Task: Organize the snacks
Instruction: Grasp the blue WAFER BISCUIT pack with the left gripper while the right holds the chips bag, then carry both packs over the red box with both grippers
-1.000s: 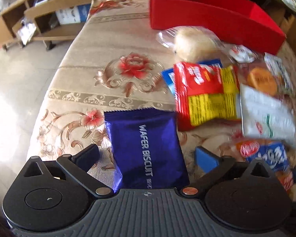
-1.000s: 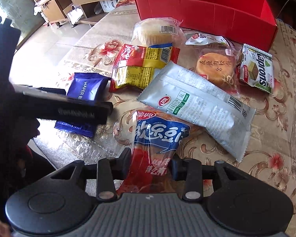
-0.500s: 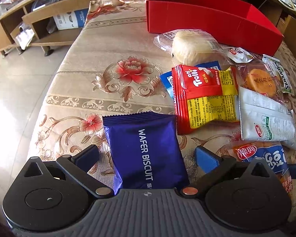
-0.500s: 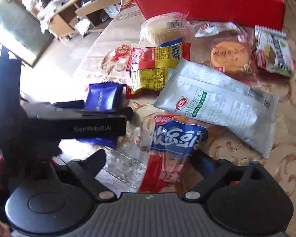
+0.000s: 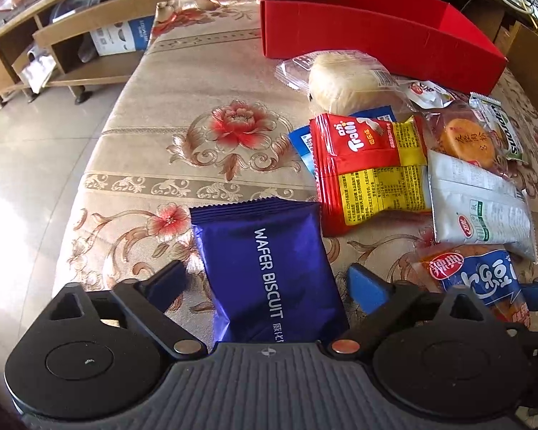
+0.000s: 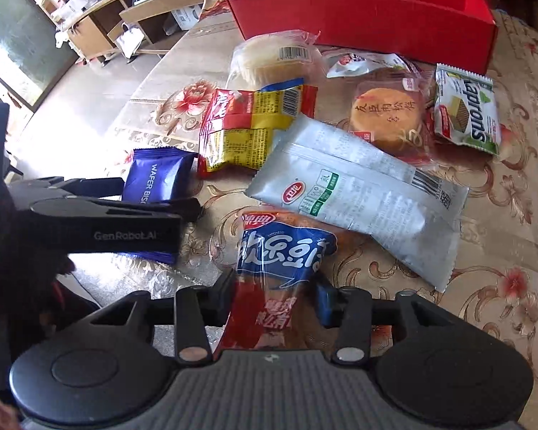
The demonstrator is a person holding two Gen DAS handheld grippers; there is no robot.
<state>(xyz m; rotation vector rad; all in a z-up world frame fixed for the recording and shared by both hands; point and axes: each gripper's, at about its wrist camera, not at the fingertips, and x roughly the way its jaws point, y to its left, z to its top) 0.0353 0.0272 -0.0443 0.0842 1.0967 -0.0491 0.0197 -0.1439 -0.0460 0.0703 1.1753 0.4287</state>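
Observation:
A dark blue wafer biscuit packet (image 5: 269, 268) lies on the flowered tablecloth (image 5: 183, 107) between the fingers of my left gripper (image 5: 265, 281). Its jaws are closing, with small gaps still showing on both sides of the packet. My right gripper (image 6: 276, 295) is closing too, and its pads press on the lower end of a red-and-blue snack packet (image 6: 279, 254), which lies on the cloth. A long red box (image 5: 376, 36) stands open at the far end of the table.
Between me and the box lie a wrapped bun (image 5: 344, 82), red-and-yellow Trolli packets (image 5: 369, 168), a silver-white packet (image 5: 480, 208), a round cake (image 5: 466, 139) and a green wafer packet (image 6: 466, 107). The table's left edge drops to a tiled floor (image 5: 25, 143). Wooden shelves (image 5: 71, 36) stand beyond.
My right gripper gripped the red-and-blue packet, sprang wide open, and has closed on it again. My left gripper's fingers have drawn slightly inward around the wafer packet.

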